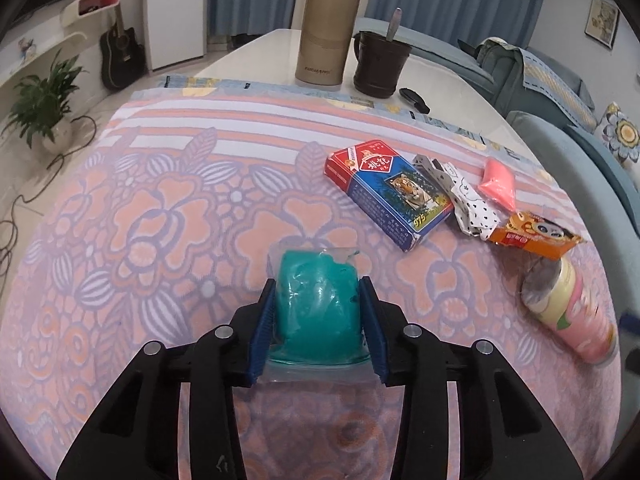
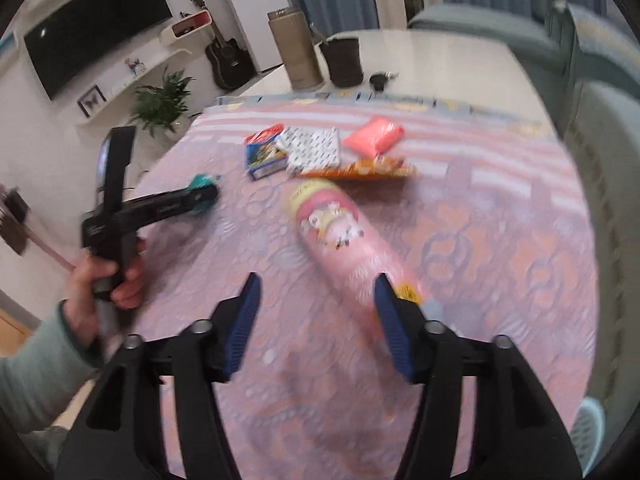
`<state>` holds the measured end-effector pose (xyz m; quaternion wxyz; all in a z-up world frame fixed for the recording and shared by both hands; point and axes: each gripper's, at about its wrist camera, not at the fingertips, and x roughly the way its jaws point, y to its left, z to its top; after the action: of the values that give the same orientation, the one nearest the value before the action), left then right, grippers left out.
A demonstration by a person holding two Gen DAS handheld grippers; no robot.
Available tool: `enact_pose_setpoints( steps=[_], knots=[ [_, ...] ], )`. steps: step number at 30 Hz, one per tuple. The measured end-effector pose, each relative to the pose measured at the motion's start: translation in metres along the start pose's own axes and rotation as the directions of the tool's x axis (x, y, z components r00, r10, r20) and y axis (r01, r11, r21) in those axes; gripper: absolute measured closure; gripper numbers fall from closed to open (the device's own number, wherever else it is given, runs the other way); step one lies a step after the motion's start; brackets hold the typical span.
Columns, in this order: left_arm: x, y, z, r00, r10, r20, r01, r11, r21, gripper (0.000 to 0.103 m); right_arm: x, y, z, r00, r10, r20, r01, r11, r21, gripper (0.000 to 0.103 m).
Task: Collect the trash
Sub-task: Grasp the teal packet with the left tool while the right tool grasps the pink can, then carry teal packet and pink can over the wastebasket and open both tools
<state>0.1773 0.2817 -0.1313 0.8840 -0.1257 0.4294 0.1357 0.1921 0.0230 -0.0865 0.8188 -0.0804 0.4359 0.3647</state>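
Note:
My left gripper (image 1: 318, 292) is shut on a teal clay bag (image 1: 316, 304) just above the flowered cloth; it also shows from the side in the right wrist view (image 2: 202, 192). My right gripper (image 2: 318, 292) is open and empty, with a lying pink canister (image 2: 344, 236) close to its right finger. Further back lie a red-blue card box (image 1: 390, 192), a crumpled white dotted wrapper (image 1: 468, 196), a pink clay bag (image 1: 498, 184) and an orange snack wrapper (image 1: 534, 236). The canister also shows at the right of the left wrist view (image 1: 572, 312).
A tan thermos (image 1: 326, 28), a dark mug with a spoon (image 1: 380, 62) and a black key fob (image 1: 414, 100) stand on the bare white table end behind the cloth (image 1: 140, 208). Blue-green sofas (image 1: 560, 120) flank the right side.

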Motion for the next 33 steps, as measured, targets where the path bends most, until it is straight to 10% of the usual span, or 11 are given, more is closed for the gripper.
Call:
enact_pose_setpoints(
  steps=[10, 19, 27, 33],
  knots=[
    [-0.001, -0.005, 0.000, 1.000, -0.015, 0.007, 0.015, 1.000, 0.021, 0.067, 0.061, -0.026, 0.024, 0.989, -0.057, -0.137, 0.048, 0.997, -0.065, 0.029],
    [-0.011, -0.017, -0.007, 0.998, -0.057, 0.012, 0.056, 0.997, 0.055, 0.068, 0.057, -0.008, 0.009, 0.981, -0.061, -0.185, 0.059, 0.998, -0.016, 0.056],
    [-0.070, -0.068, -0.017, 0.976, -0.207, 0.066, 0.196, 0.970, 0.143, 0.068, -0.009, -0.004, -0.025, 0.998, -0.024, -0.058, 0.032, 0.988, 0.149, 0.056],
    [-0.125, -0.134, -0.015, 0.925, -0.363, 0.109, 0.329, 0.912, 0.245, 0.068, -0.099, -0.023, -0.045, 0.991, -0.084, 0.105, 0.054, 0.963, 0.264, 0.056]
  ],
)
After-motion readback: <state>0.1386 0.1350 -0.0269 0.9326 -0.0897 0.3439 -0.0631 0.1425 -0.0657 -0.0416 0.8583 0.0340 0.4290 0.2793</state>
